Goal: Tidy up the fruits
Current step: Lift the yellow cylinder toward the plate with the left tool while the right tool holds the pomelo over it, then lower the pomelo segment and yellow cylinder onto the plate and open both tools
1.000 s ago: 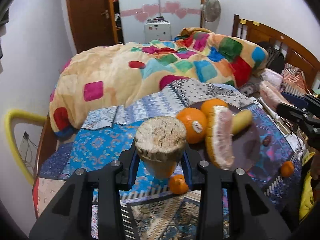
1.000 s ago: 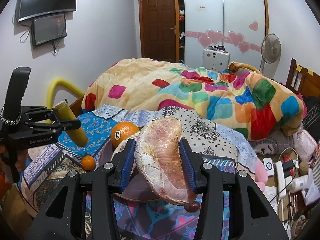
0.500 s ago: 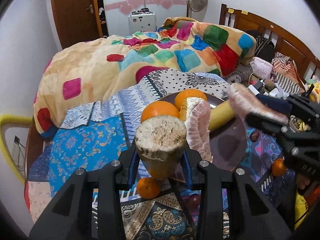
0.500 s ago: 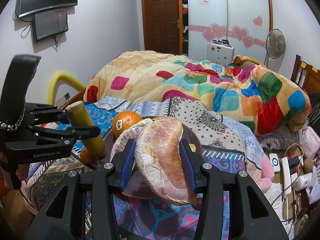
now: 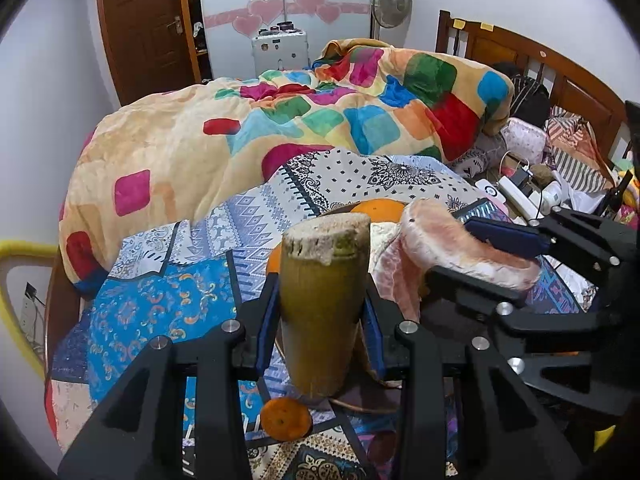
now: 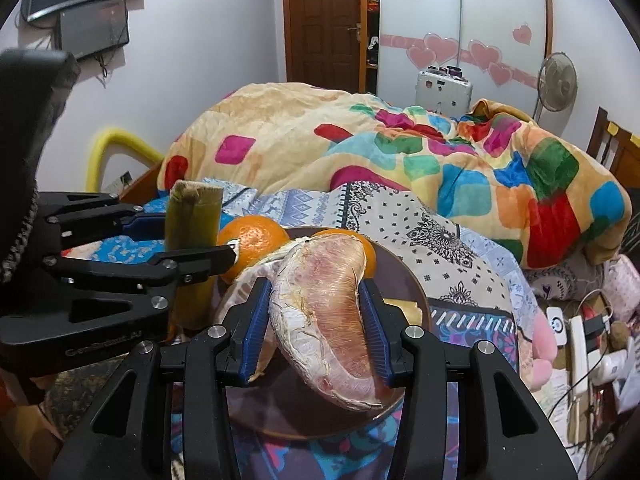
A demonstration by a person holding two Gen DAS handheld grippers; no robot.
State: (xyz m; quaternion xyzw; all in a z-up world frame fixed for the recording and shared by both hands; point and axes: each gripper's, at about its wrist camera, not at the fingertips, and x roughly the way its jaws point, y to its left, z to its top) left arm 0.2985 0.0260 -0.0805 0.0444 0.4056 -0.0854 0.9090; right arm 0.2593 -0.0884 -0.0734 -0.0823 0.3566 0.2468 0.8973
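Note:
My left gripper (image 5: 322, 312) is shut on a yellow-green sugarcane piece (image 5: 322, 304), held upright at the left edge of a dark round plate (image 6: 404, 280); it also shows in the right wrist view (image 6: 192, 232). My right gripper (image 6: 316, 328) is shut on a peeled pomelo wedge (image 6: 324, 320), held just above the plate; it shows in the left wrist view (image 5: 460, 248) too. Two oranges (image 6: 252, 244) and another pomelo piece (image 6: 248, 300) sit on the plate. A small tangerine (image 5: 286, 418) lies on the cloth below the sugarcane.
The plate rests on a patterned cloth (image 5: 160, 308) on the bed. A colourful quilt (image 5: 320, 120) is heaped behind. Chargers and clutter (image 6: 580, 340) lie to the right. A yellow rail (image 6: 116, 148) stands at the left.
My left gripper has moved right and closer to the plate with the sugarcane. My right gripper has lowered the pomelo wedge toward the plate. The two grippers now sit side by side.

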